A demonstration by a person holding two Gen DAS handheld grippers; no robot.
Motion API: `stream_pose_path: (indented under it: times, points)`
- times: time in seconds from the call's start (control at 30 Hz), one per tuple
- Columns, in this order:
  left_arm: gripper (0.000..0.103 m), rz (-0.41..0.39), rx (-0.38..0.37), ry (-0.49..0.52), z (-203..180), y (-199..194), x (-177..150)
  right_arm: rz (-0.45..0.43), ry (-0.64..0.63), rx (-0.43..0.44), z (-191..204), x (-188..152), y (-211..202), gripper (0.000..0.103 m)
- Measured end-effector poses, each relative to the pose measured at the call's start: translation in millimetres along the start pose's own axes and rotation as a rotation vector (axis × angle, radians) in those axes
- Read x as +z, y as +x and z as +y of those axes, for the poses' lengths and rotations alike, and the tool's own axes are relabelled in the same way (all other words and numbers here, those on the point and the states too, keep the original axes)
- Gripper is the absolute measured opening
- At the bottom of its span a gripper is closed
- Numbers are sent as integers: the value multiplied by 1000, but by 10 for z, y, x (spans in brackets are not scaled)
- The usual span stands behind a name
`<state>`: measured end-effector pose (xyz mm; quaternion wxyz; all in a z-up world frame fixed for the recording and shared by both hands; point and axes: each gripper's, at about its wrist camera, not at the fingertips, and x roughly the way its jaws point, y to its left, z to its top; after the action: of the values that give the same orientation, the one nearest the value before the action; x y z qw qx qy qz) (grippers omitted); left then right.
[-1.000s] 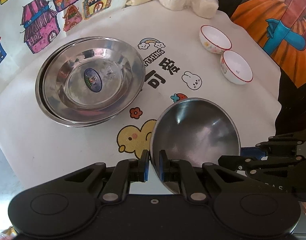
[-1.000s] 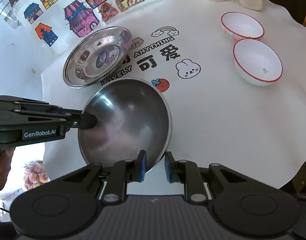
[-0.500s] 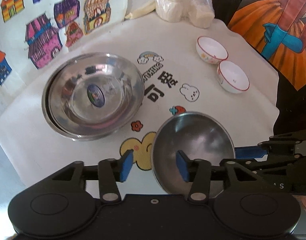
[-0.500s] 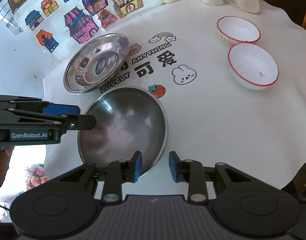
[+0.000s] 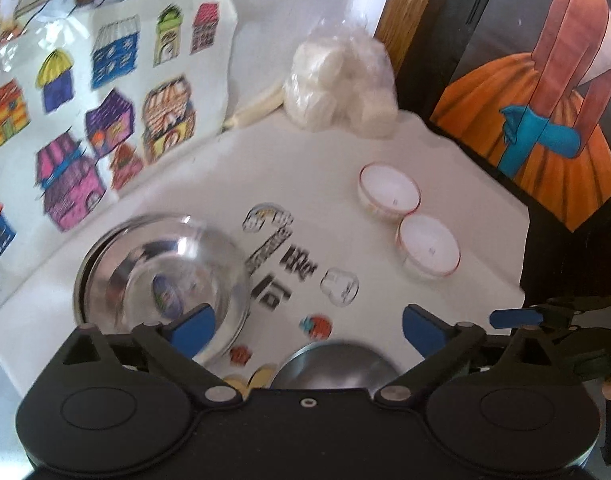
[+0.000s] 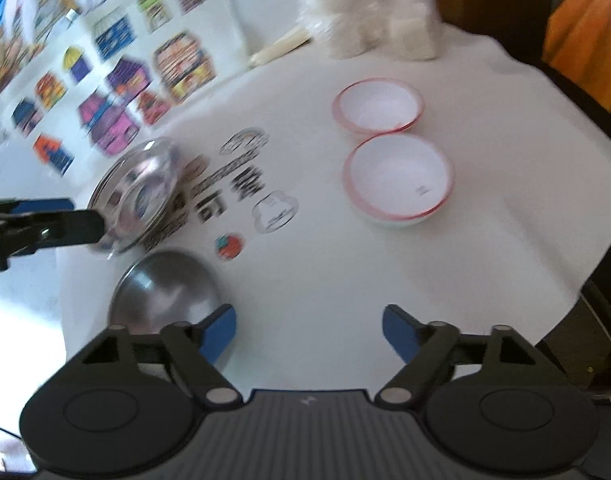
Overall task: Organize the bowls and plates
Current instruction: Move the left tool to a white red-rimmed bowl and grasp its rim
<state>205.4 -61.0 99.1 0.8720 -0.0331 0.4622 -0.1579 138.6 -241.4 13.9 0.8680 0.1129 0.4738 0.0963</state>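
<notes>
A second ago both grippers pinched the rim of the steel bowl [image 6: 165,292]; now both have let go. The left gripper [image 5: 307,322] stands with its fingers spread wide and nothing between them, jaws opening, and the right gripper [image 6: 308,330] is likewise wide and empty, jaws opening too. The steel bowl sits on the white table [image 6: 485,272], just on the near side of the strawberry print [image 6: 228,246], apart from the steel plates [image 5: 161,276]. Both views have pulled back from it since the release, so this placement looks finished and the hands are free for the next piece.

What seems left: the steel plates lie stacked well beyond the strawberry print to its left, and the two red-rimmed white bowls [image 6: 397,178], [image 6: 377,106] stand side by side, almost touching, well to its right. Nesting those two looks like the likely next step.

Room to move is good: the stretch of table between the strawberry print and the white bowls is bare. The cloth's edge drops off close behind the nearer white bowl on the right, so a push there could slide it off. A bag of white lumps [image 5: 341,88] stands far beyond the strawberry print by the wall, out of the way
</notes>
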Motion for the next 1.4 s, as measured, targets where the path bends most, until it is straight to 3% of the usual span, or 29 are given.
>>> stream_pose_path:
  times: [0.2,0.3,0.4,0.53,0.9,1.13,1.4]
  points:
    - [102,-120,-11,-59,-160,221,103,-86,12,-56,-296,130,18,103]
    - [102,-212,6,-72,-258,360,109,-131,18,-86,-428,180,65,103]
    - [102,-238,58,-25,-381,541,163,-156,19,-119,-548,239,133,103]
    - [102,-161,81,15,-470,843,288,-167,24,-149,-708,322,246,103]
    - [102,16,33,-52,-468,1489,404,-143,52,-141,-932,474,536,103]
    - [102,76,-17,-145,-476,1673,410,-135,29,-146,-904,492,616,102]
    - [102,99,-25,-140,-554,1749,396,-122,34,-135,-930,499,641,102]
